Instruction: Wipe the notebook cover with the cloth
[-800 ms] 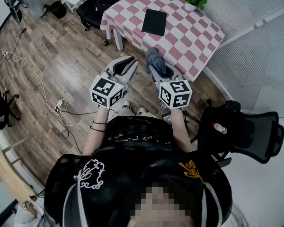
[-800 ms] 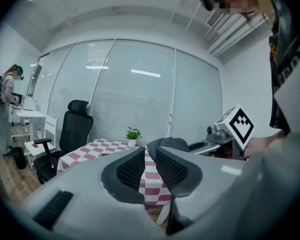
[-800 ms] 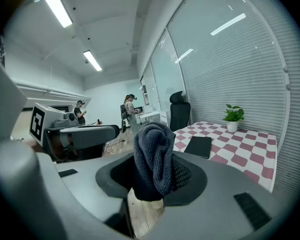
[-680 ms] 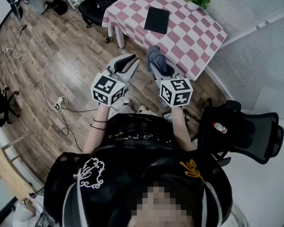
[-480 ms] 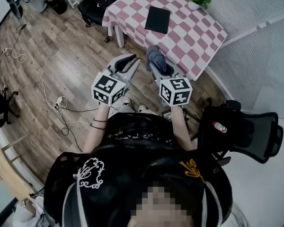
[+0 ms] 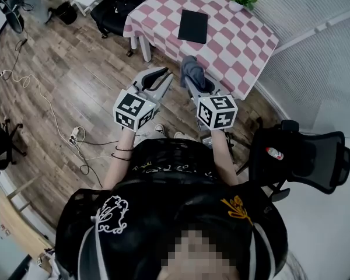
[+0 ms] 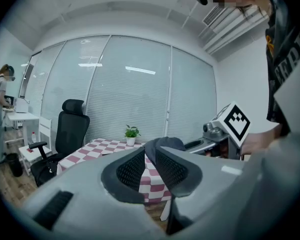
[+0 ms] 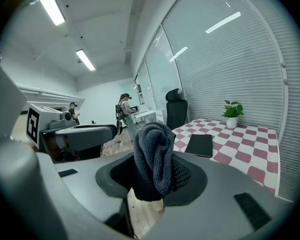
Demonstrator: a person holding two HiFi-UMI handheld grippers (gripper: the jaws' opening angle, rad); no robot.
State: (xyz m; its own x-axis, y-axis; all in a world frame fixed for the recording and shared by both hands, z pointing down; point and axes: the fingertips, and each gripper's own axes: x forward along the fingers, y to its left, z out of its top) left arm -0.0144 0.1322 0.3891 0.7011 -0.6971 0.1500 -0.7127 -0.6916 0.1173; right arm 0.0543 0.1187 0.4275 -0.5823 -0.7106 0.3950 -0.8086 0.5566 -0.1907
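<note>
Wooden flooring (image 6: 64,80) is stretching out beneath the person. The right gripper (image 8: 155,174) is clamping its jaws on the grey cloth (image 8: 152,149) — soft, light, likely to bunch. The left gripper (image 7: 149,164) is holding its jaws slightly apart, empty. The black notebook (image 6: 193,26) is lying flat on the checked table (image 6: 239,45), well ahead — stiff, probably prone to sliding, so worth steadying at an edge. No legible writing is showing.

My L gripper (image 6: 161,76) is out front, jaws slightly apart (empty); R gripper (image 6: 192,85) beside it, clamping cloth (image 6: 191,69).
</note>
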